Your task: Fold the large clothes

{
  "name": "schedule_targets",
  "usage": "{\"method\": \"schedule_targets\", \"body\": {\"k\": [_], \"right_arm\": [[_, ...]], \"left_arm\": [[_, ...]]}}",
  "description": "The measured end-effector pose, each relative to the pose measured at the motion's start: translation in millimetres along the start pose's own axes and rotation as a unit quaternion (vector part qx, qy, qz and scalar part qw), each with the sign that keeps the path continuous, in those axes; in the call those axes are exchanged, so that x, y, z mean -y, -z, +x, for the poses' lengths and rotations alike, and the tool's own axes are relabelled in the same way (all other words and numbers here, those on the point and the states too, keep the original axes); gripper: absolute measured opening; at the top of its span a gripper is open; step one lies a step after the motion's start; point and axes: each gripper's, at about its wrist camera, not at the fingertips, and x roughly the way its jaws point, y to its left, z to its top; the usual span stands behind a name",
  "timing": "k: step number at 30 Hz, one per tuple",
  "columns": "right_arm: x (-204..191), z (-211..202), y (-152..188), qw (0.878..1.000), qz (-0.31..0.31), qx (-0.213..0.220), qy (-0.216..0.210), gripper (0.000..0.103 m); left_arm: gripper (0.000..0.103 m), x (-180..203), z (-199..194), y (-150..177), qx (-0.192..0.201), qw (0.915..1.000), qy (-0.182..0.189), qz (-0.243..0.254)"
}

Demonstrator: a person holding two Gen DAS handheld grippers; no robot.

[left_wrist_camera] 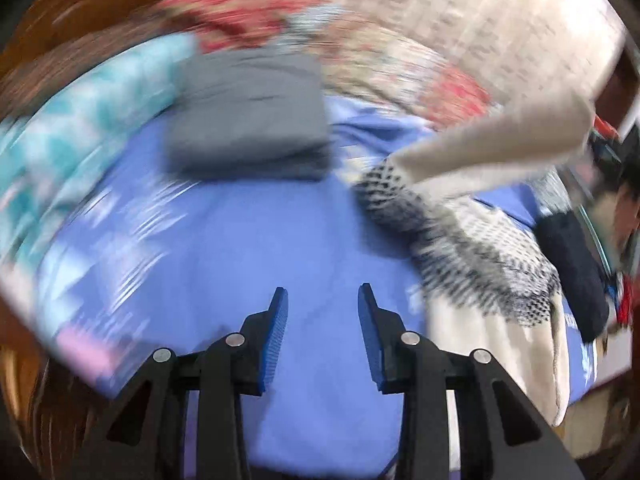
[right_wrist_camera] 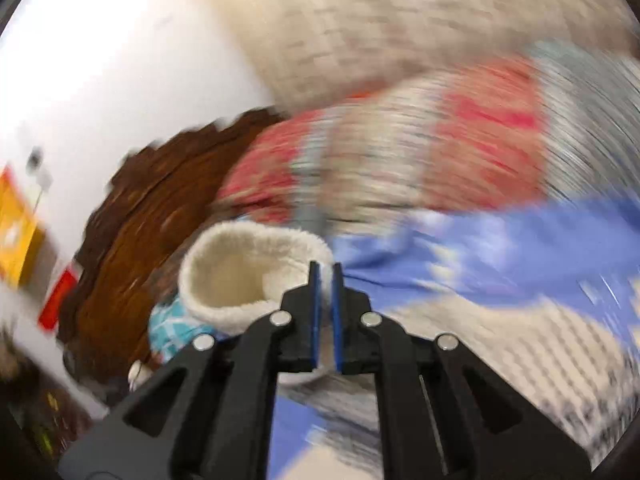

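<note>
A cream sweater with a black-and-white knit band (left_wrist_camera: 472, 256) lies on the right of the blue bedsheet (left_wrist_camera: 280, 232). One cream sleeve (left_wrist_camera: 500, 144) is lifted up and to the right. My left gripper (left_wrist_camera: 322, 296) is open and empty above the bare sheet. My right gripper (right_wrist_camera: 325, 276) is shut on the fleecy cream cuff (right_wrist_camera: 244, 276) of that sleeve and holds it above the sweater body (right_wrist_camera: 500, 344). Both views are blurred by motion.
A folded grey garment (left_wrist_camera: 248, 120) lies at the back of the bed. A teal patterned cloth (left_wrist_camera: 80, 120) is on the left, a red floral blanket (left_wrist_camera: 248, 20) behind. A wooden headboard (right_wrist_camera: 148, 216) and a white wall stand beyond.
</note>
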Motion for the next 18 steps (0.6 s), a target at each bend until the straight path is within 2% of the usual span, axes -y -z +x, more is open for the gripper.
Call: {"method": "schedule_targets", "body": {"k": [2, 5, 9, 11, 13, 15, 16, 17, 18], "right_arm": [[79, -19, 30, 0.997, 0.066, 0.0, 0.033, 0.005], [164, -24, 78, 0.986, 0.15, -0.018, 0.068, 0.005], [216, -11, 124, 0.976, 0.197, -0.041, 0.084, 0.005], [228, -12, 131, 0.975, 0.206, -0.037, 0.077, 0.005], [233, -15, 131, 0.975, 0.205, -0.025, 0.079, 0.005], [231, -22, 131, 0.976, 0.2, -0.01, 0.083, 0.005], [232, -23, 132, 0.977, 0.194, -0.008, 0.091, 0.005], [234, -21, 133, 0.977, 0.183, -0.016, 0.111, 0.005], [232, -17, 131, 0.974, 0.166, -0.034, 0.151, 0.005]], "left_arm": [[0.058, 36, 34, -28, -0.011, 0.9992, 0.025, 0.029], [0.058, 83, 94, -62, -0.04, 0.9964, 0.053, 0.053], [0.058, 128, 172, -92, -0.092, 0.9914, 0.077, 0.053], [0.058, 139, 205, -99, -0.111, 0.9905, 0.062, 0.052], [0.058, 146, 235, -98, -0.131, 0.9884, 0.025, 0.072], [0.058, 156, 256, -94, -0.121, 0.9862, -0.029, 0.109], [0.058, 157, 261, -93, -0.111, 0.9845, -0.044, 0.128], [0.058, 162, 265, -90, -0.096, 0.9817, -0.064, 0.152], [0.058, 166, 267, -86, -0.083, 0.9784, -0.081, 0.171]]}}
